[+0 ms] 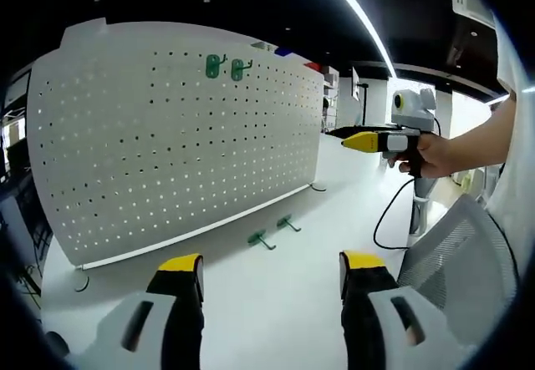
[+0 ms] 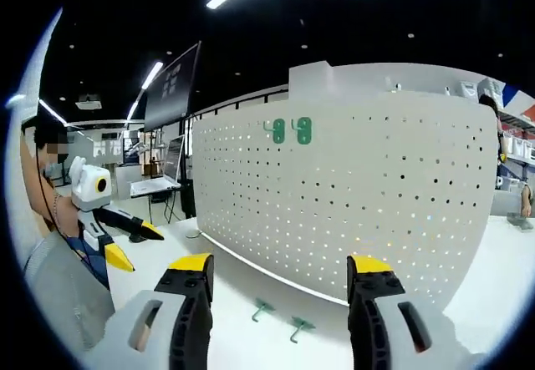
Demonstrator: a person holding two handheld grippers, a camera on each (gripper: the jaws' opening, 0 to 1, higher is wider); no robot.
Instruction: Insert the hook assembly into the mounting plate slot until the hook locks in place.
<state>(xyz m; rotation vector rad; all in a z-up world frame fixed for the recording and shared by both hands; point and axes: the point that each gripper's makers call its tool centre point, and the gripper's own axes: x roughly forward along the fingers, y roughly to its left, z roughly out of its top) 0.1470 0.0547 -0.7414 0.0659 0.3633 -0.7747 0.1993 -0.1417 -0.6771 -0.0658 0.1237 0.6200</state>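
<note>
White tabletop has open room before the upright white perforated pegboard. Two green metal hooks lie loose mid-frame near its bottom edge. Left gripper and right gripper both gape, empty.

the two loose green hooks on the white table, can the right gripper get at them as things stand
Probably yes. The two loose green hooks lie on the bare white table between the open right gripper and the white pegboard; nothing lies in between.

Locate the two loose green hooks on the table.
The two loose green hooks lie side by side on the white table, just in front of the pegboard, beyond the left gripper.
</note>
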